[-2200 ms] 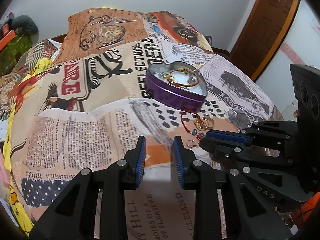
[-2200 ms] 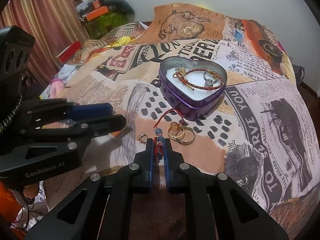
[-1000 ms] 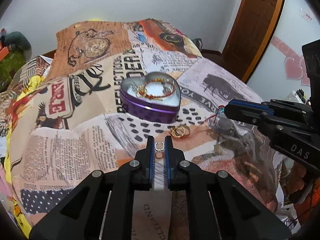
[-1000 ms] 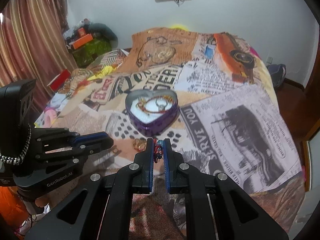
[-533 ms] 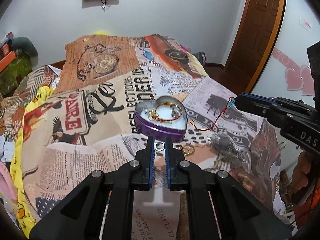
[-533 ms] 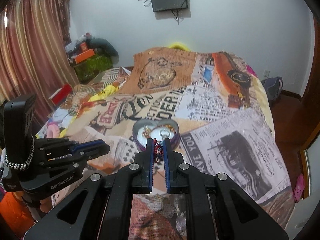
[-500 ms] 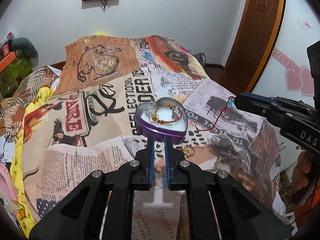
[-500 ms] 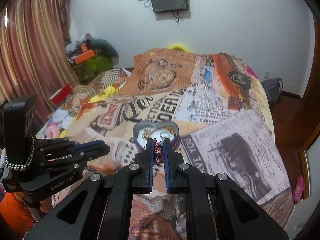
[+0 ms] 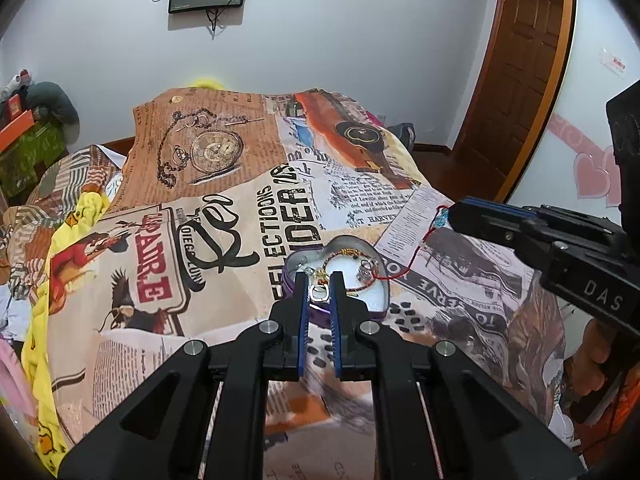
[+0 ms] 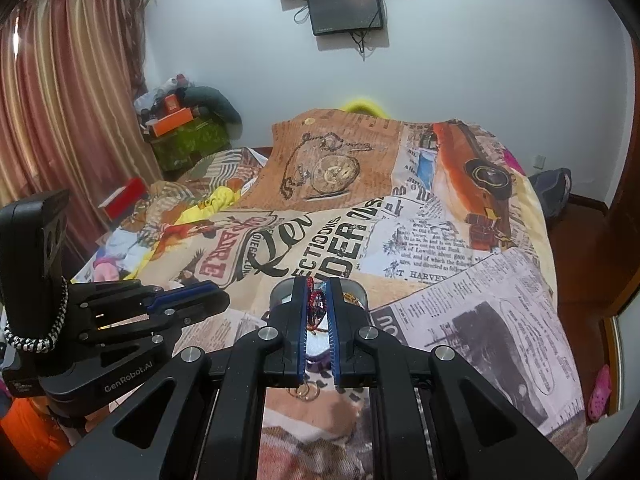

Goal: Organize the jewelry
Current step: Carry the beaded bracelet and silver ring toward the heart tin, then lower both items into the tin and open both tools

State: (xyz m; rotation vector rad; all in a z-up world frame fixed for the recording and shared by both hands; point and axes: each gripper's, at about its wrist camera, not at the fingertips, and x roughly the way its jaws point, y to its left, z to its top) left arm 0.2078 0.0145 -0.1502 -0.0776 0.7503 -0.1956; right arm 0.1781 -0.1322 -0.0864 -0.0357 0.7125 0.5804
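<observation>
A purple heart-shaped tin (image 9: 378, 307) lies open on the bed with a red-and-gold bracelet (image 9: 352, 254) and small pieces inside. My left gripper (image 9: 319, 285) is shut on a small silver ring (image 9: 319, 291), held above the tin's near edge. My right gripper (image 10: 317, 294) is shut on a red string bracelet with blue beads (image 10: 315, 308); in the left wrist view its beads (image 9: 441, 218) sit at the fingertips and the red cord (image 9: 414, 258) hangs toward the tin. The tin (image 10: 280, 292) is mostly hidden behind my right fingers.
Gold rings (image 10: 306, 392) lie on the printed bedspread (image 9: 224, 216) near the tin. A yellow cloth (image 9: 60, 248) lies at the bed's left edge. A wooden door (image 9: 516, 72) stands at right, curtains (image 10: 60, 100) and clutter (image 10: 180, 120) at left.
Both grippers have risen and moved toward the tin with their pieces. The ring now hangs over the tin's near edge and the red cord dangles over its right side.
</observation>
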